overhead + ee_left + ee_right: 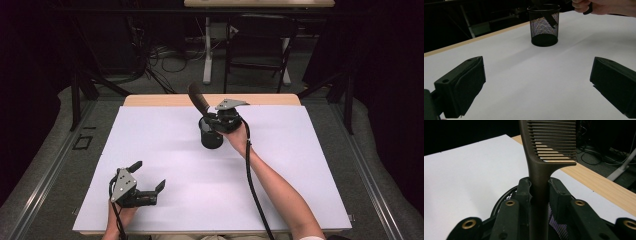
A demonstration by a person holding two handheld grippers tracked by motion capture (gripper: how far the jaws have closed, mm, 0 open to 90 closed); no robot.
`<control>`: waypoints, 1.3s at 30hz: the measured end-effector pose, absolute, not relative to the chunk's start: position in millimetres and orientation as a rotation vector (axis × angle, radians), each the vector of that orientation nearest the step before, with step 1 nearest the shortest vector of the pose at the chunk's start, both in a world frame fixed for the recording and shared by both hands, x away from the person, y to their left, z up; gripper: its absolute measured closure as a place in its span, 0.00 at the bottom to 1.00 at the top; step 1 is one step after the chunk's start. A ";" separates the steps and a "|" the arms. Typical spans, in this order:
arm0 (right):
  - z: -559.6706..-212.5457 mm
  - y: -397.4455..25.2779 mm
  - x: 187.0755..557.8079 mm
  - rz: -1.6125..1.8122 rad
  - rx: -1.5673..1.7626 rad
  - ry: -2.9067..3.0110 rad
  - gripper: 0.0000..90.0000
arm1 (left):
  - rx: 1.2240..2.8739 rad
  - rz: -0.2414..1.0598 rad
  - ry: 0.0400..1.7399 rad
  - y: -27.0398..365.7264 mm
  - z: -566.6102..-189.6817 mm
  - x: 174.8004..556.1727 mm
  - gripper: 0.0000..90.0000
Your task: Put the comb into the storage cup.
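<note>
A black mesh cup (211, 138) (544, 27) stands upright near the middle of the white table cover (165, 150). My right gripper (216, 121) (539, 188) hovers over the cup's rim (506, 195), shut on the handle of a dark brown comb (197, 101) (544, 162). The comb's teeth point up and away; its handle end reaches down into the cup (549, 18). My left gripper (148, 176) (536, 82) rests near the front left of the table, open, with nothing between its fingers (464, 85).
The table's wooden far edge (150, 100) shows beyond the white cover. Behind it, a folding chair (260, 45), a desk leg and cables on the floor. Dark curtains and frame bars flank both sides.
</note>
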State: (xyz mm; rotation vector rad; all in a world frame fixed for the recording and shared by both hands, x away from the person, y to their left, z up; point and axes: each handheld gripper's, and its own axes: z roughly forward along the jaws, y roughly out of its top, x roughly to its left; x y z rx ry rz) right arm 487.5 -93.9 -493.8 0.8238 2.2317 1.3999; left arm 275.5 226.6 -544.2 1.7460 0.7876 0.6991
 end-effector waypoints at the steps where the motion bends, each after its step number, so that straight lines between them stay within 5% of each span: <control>1: -493.7 -93.9 487.2 1.392 0.821 2.233 0.80 | 1.744 0.698 0.789 226.5 -544.2 275.4 0.00; 9: -489.3 -97.1 481.6 1.349 0.818 2.242 0.77 | 1.747 0.698 0.787 226.7 -544.1 275.4 0.00; 23: -468.4 -110.9 465.8 1.327 0.793 2.340 0.29 | 1.747 0.698 0.787 226.9 -544.3 275.5 0.00; 39: -461.9 -128.6 448.7 1.326 0.765 2.421 0.08 | 1.751 0.699 0.792 225.6 -544.0 275.7 0.00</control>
